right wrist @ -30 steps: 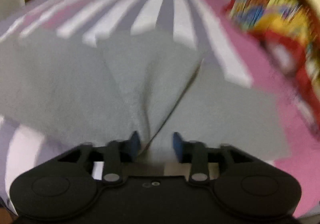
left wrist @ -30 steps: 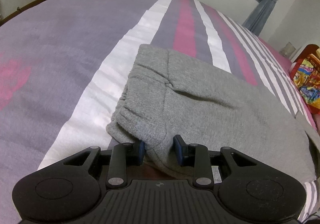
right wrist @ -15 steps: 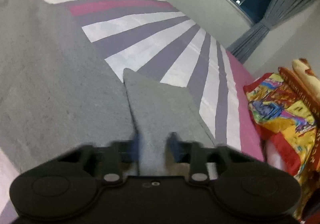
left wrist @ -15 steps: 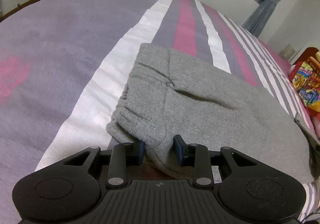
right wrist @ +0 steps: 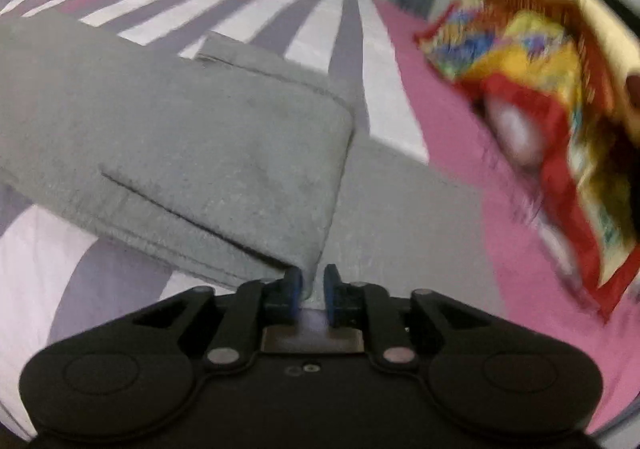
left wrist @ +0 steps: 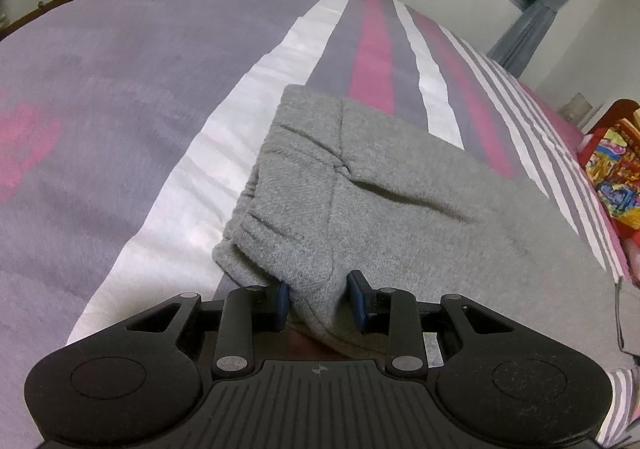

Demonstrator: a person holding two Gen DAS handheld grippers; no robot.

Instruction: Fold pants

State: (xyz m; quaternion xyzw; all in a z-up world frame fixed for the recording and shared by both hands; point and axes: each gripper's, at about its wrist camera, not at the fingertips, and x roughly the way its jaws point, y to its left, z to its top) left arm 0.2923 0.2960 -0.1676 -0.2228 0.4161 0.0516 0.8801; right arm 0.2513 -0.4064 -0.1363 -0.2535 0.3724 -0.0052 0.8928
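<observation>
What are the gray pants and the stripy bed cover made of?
The gray pants look like soft, matte knitted fleece, going by the fuzzy surface and ribbed waistband. The purple, pink and white striped bed cover looks like smooth woven cotton with fine creases, though that is uncertain.

grey knit pants lie folded on the bed, leg end doubled over.

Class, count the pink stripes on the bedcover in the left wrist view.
2 clear pink stripes: one broad beyond the grey knitted pants, another narrower to its right. The pants may hide more.
</observation>
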